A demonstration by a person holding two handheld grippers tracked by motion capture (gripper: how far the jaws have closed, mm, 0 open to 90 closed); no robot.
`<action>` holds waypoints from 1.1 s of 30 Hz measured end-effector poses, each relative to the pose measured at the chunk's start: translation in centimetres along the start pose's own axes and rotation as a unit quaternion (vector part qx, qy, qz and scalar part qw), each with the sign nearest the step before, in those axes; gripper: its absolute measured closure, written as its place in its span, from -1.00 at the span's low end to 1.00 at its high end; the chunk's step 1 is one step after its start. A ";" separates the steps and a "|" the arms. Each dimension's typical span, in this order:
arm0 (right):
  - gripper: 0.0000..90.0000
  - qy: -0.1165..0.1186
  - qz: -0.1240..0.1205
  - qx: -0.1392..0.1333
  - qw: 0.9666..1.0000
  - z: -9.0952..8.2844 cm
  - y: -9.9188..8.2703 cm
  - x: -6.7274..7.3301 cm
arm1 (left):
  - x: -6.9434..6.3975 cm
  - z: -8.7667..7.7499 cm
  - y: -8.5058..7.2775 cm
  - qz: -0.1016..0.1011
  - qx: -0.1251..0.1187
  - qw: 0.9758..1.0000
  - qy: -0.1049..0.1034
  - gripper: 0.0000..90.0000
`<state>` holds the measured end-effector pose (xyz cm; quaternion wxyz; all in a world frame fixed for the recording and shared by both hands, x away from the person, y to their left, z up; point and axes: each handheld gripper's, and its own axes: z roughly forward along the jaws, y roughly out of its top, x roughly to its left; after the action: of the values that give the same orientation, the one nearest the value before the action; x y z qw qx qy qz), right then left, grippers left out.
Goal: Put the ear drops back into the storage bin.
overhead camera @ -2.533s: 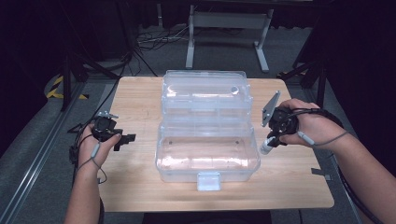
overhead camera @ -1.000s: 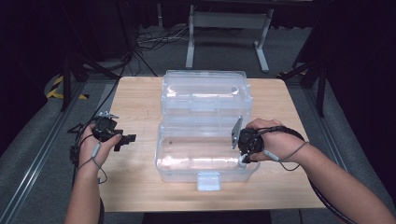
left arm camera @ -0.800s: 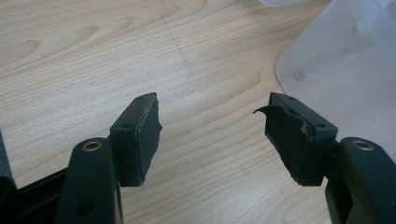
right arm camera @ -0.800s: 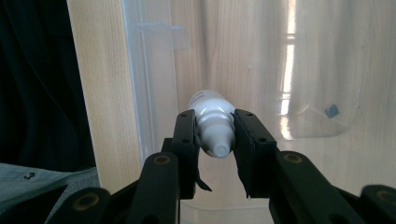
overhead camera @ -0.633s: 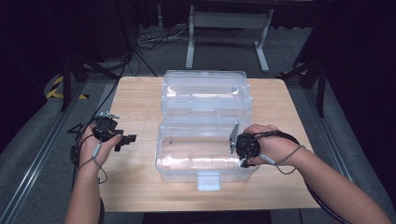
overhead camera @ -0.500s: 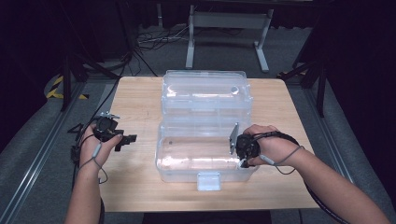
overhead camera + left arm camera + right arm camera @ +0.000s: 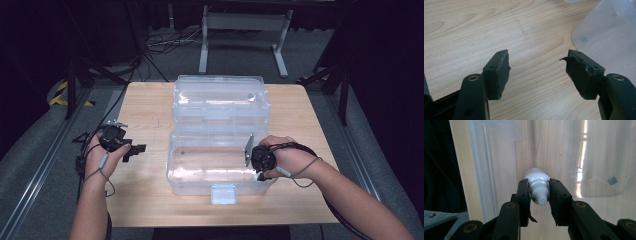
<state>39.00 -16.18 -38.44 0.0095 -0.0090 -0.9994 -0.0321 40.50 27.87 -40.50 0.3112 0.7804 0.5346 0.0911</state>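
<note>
One clear plastic box [image 7: 217,165] lay open on one wooden table [image 7: 150,105], its lid [image 7: 217,97] folded back toward twelve o'clock and one pale latch [image 7: 223,193] at its six o'clock edge. Two grippers were in use. The right gripper [image 7: 538,191] pinched one small white bottle [image 7: 537,183] by its cap end, both pads pressed against the neck, the nozzle pointing back toward the camera. In the high view that right gripper [image 7: 257,162] hung over the box's tray at its three o'clock side, so the bottle was held over the inside of the tray near that wall; whether it touched the floor of the tray could not be told. The left gripper [image 7: 537,67] stood spread wide with bare wood between its pads, at nine o'clock of the box and well apart from it, where the left hand [image 7: 107,150] held it over the table. No writing or brand could be read on the bottle or the box.
</note>
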 end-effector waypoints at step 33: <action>0.40 0.006 0.010 -0.010 1.000 -0.7 -0.4 -0.1 | 0.0 0.2 0.2 0.002 0.002 1.000 -0.002 -0.20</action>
<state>39.09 -16.63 -37.76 0.0156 -0.0192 -0.9988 -0.0419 40.73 27.74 -40.55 0.3107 0.7824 0.5324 0.0889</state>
